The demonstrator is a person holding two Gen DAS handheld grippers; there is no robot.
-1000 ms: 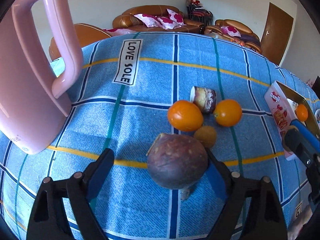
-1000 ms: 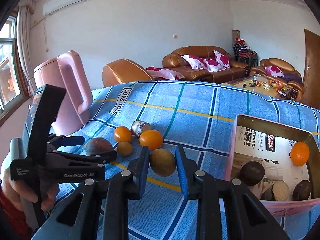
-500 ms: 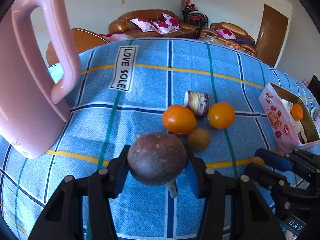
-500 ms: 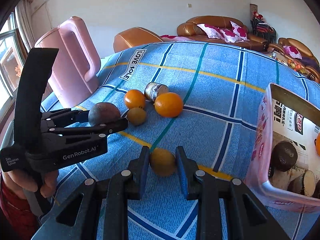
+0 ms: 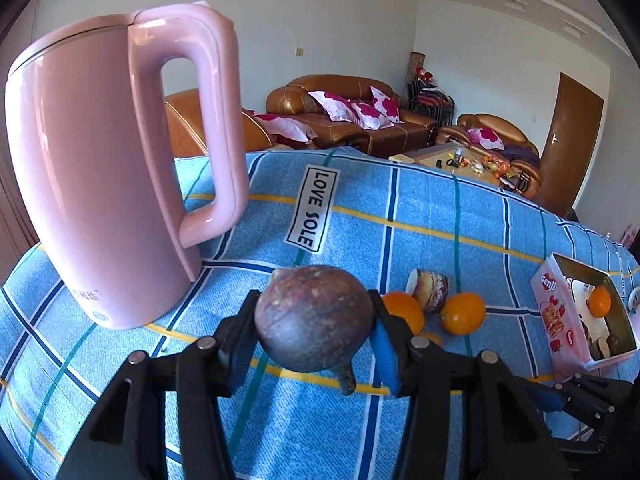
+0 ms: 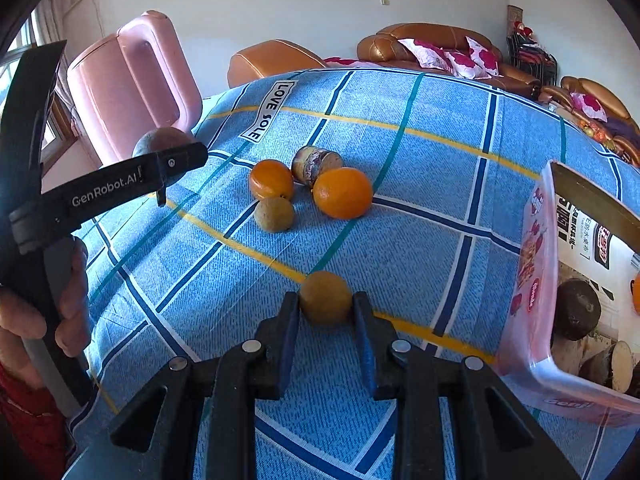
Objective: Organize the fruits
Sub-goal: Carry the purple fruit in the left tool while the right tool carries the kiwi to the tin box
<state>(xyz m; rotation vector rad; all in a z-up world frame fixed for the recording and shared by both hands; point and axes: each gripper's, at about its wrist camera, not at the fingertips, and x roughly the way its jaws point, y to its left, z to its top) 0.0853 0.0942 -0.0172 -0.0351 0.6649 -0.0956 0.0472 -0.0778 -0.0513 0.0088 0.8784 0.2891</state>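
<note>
My left gripper [image 5: 314,338] is shut on a dark purple-brown round fruit [image 5: 314,316] and holds it above the blue checked cloth; it also shows in the right wrist view [image 6: 162,140]. My right gripper [image 6: 326,316] is shut on a small yellow-brown fruit [image 6: 325,297], low over the cloth. Two oranges [image 6: 271,179] [image 6: 343,193], a small brown fruit [image 6: 274,214] and a cut fruit piece [image 6: 314,165] lie together on the cloth. A pink box [image 6: 532,280] at the right holds dark fruits [image 6: 576,309] and an orange [image 5: 599,301].
A tall pink kettle [image 5: 100,168] stands at the left on the cloth. A "LOVE SOLE" label [image 5: 314,208] is sewn on the cloth. Sofas and a door lie beyond the table.
My left gripper closed on the dark fruit and lifted it off the cloth. My right gripper moved toward the box with the small fruit in it.
</note>
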